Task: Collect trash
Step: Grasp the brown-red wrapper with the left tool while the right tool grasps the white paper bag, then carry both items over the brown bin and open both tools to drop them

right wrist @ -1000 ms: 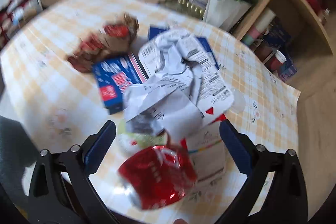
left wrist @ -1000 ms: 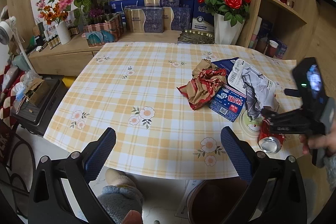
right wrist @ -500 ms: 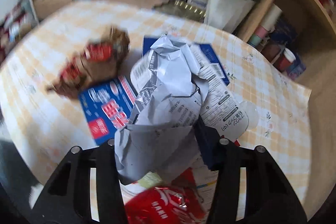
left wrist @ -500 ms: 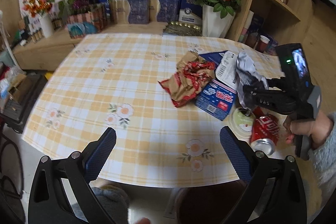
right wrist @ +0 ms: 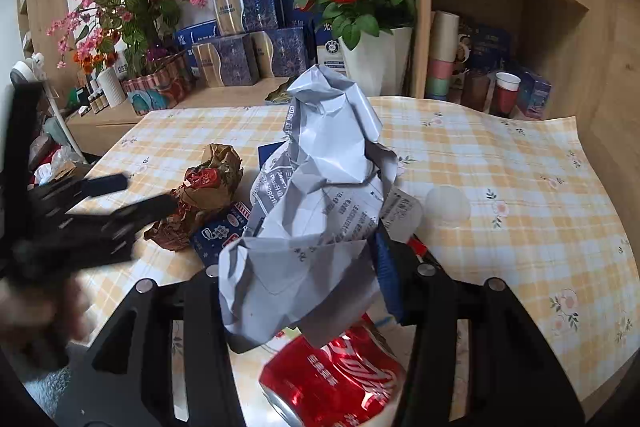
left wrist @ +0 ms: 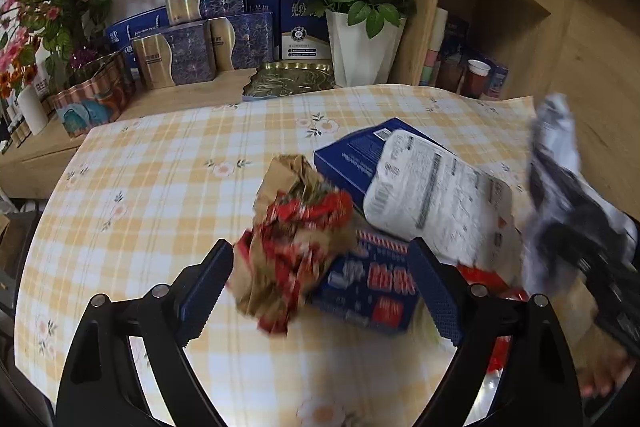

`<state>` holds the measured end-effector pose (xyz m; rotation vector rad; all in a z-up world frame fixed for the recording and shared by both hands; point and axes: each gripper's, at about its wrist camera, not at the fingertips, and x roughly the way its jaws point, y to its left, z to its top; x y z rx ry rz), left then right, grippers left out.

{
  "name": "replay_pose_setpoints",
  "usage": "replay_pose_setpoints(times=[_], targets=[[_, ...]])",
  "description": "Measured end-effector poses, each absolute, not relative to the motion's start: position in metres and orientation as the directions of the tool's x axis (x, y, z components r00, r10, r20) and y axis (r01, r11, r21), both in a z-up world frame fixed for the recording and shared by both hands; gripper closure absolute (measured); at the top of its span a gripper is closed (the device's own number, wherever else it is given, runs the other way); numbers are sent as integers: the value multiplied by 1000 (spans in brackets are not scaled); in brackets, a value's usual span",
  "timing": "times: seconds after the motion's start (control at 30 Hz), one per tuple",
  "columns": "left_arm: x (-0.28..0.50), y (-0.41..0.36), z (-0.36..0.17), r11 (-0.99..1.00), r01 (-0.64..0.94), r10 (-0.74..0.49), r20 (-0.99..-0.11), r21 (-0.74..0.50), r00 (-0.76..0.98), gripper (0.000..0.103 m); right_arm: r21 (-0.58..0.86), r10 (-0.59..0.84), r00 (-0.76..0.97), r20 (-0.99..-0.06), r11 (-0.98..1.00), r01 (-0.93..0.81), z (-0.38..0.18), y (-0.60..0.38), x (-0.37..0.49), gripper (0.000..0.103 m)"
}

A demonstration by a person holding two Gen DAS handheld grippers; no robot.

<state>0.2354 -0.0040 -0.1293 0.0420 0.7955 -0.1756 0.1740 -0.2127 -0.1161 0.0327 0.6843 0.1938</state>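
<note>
Crumpled grey-white paper point(right wrist: 308, 227) is clamped between the jaws of the right gripper point(right wrist: 304, 267), lifted clear of the checked tablecloth point(right wrist: 500, 187); nearest beneath it lies one red can point(right wrist: 336, 383) on its side. The left gripper point(left wrist: 316, 291) has just been closing slightly, yet its jaws stand wide apart, with one brown-and-red wrapper point(left wrist: 296, 247) between them and the pads not seen pressing on it. Judged step: one piece secured, a second being lined up. The next move calls for the left jaws to close on the wrapper without catching the blue carton point(left wrist: 368, 279) touching it. Beyond lie one white printed pouch point(left wrist: 432, 195) and a second, darker blue box point(left wrist: 352, 155) under it. No bin is visible.
</note>
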Motion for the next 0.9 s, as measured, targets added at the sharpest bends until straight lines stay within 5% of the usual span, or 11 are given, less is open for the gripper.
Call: replay_pose_setpoints(times=[0.37,0.43,0.5,0.9], targets=[[313,-12,-173,995,66,26,-804,81,594,17,129,176,766,-618,984,-122,-114,-245,156,52],[317,-11,-177,995,73,13,-818,68,576,18,132,175,766,-618,984,-118,-114,-245,152,52],[315,-9,-177,994,108,-40,-821,26,569,47,137,176,767,-618,984,-116,-114,-248,148,52],[240,19,-107,970,241,-177,-763,-28,622,51,145,204,785,-585,979,-146,-98,-241,106,52]])
